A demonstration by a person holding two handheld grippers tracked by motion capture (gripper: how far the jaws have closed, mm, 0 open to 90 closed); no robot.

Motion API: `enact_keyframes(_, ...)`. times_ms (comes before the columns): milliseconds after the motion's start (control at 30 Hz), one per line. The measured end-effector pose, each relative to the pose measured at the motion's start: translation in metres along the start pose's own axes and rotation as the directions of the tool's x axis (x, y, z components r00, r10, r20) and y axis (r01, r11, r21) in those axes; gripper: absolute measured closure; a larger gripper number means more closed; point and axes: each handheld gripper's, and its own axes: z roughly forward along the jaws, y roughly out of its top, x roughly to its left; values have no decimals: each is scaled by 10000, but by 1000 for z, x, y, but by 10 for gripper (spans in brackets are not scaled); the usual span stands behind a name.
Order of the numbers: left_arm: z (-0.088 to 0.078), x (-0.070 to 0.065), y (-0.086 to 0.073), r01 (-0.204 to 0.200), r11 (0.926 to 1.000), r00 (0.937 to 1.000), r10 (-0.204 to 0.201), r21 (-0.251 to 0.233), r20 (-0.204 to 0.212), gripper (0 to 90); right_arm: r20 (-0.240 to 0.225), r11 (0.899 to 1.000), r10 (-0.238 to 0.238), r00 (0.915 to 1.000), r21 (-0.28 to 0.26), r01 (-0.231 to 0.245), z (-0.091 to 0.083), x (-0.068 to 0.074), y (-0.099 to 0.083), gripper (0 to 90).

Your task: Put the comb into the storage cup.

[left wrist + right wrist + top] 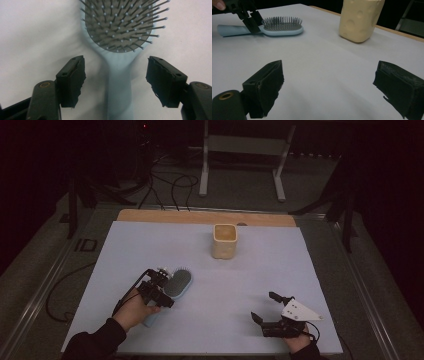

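Pale blue hairbrush (pixel 176 286) lay bristles-up on the light sheet covering the table (pixel 250 270), toward the near left part, head pointing away from the person and handle toward the person's left hand (pixel 134 312). Left gripper (pixel 161 281) hung right over the handle, jaws straddling it where the neck widens into the head. Seen in the left gripper view: hairbrush (pixel 120 75) handle running up the middle between the two black pads (pixel 75 80), a clear gap on each side, neither pad touching the plastic. Spread, then, with the handle between but not pinched. Bristle bed grey, pins tipped with small pale balls.

Right gripper (pixel 264 307) rested low over the near right part of the sheet, well apart from the brush, jaws gaping wide with nothing between them. From the right gripper view: bare sheet between its pads (pixel 267 87), the hairbrush (pixel 274 28) farther off with the left gripper (pixel 249 20) standing at its neck.

Cream-coloured cup (pixel 224 240) with dimpled sides stood upright toward the far middle of the sheet, apart from both grippers. Strip of bare wood (pixel 200 216) showed along the far edge.
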Motion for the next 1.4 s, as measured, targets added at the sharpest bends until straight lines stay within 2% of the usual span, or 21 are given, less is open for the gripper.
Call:
enact_keyframes(200, 7, -1, 1, -56, 9998, 9999, 54, 178, 92, 473, 24, 10000, -2, 10000, -15, 2, 0, 0, 0, 84)
enact_keyframes(300, 6, 2, 2, 38, 9999, 9994, -42, 132, 348, 548, 32, 10000, 12, 10000, -4, -12, 0, 0, 0, 85)
enact_keyframes(467, 7, -3, 6, -395, 9975, 9992, 398, 584, -43, 599, 51, 10000, -12, 10000, 10, 12, 1, 0, 0, 84)
enact_keyframes(567, 7, -5, 9, -577, 9949, 9982, 591, 824, -141, 633, 49, 10000, -20, 10000, 10, 20, 1, 0, 0, 85)
enact_keyframes(667, 7, -6, 11, -580, 9931, 9980, 603, 1020, -189, 662, 55, 10000, -35, 10000, 19, 35, 0, 0, 0, 84)
enact_keyframes(733, 8, -8, 11, -710, 9925, 9971, 732, 995, -190, 694, 62, 10000, -11, 10000, 15, 11, 0, 0, 0, 84)
enact_keyframes(867, 8, -8, 10, -801, 9925, 9965, 820, 922, -170, 701, 76, 10000, -19, 10000, 20, 19, 0, 0, 0, 85)
enact_keyframes(933, 7, -9, 9, -978, 9919, 9948, 998, 808, -200, 702, 82, 10000, -26, 10000, 14, 26, -1, 0, 0, 84)
enact_keyframes(1000, 6, -7, 6, -1150, 9924, 9933, 1155, 443, -101, 703, 96, 10000, 3, 10000, -12, -3, -1, -1, 0, 85)
enact_keyframes(1100, 2, -5, 3, -1124, 9937, 9937, 1124, -28, 31, 703, 115, 10000, 1, 9999, 17, -1, -1, -1, 0, 85)
enact_keyframes(1133, 2, -5, 3, -1124, 9937, 9937, 1124, -28, 31, 703, 109, 10000, 18, 9999, 12, -18, 0, -1, 0, 85)
enact_keyframes(1167, -3, -5, 2, -1231, 9916, 9923, 1235, -405, 78, 703, 108, 10000, 19, 9999, 13, -19, 0, -1, 0, 85)
enact_keyframes(1267, -13, -5, 0, -1354, 9859, 9906, 1364, -980, 41, 703, 127, 10000, 23, 9999, 10, -23, 0, -1, 0, 84)
enact_keyframes(1333, -17, -4, 0, -1335, 9847, 9908, 1349, -1117, 53, 703, 117, 10000, 9, 9999, -4, -9, -1, -1, 0, 85)
enact_keyframes(1367, -21, -3, 0, -1387, 9806, 9896, 1428, -1387, 198, 703, 114, 10000, 13, 9999, -10, -13, -1, -1, 0, 84)
enact_keyframes(1400, -29, -3, 0, -1420, 9743, 9892, 1463, -1751, 118, 703, 110, 10000, 16, 9999, -19, -15, 0, -1, 0, 85)
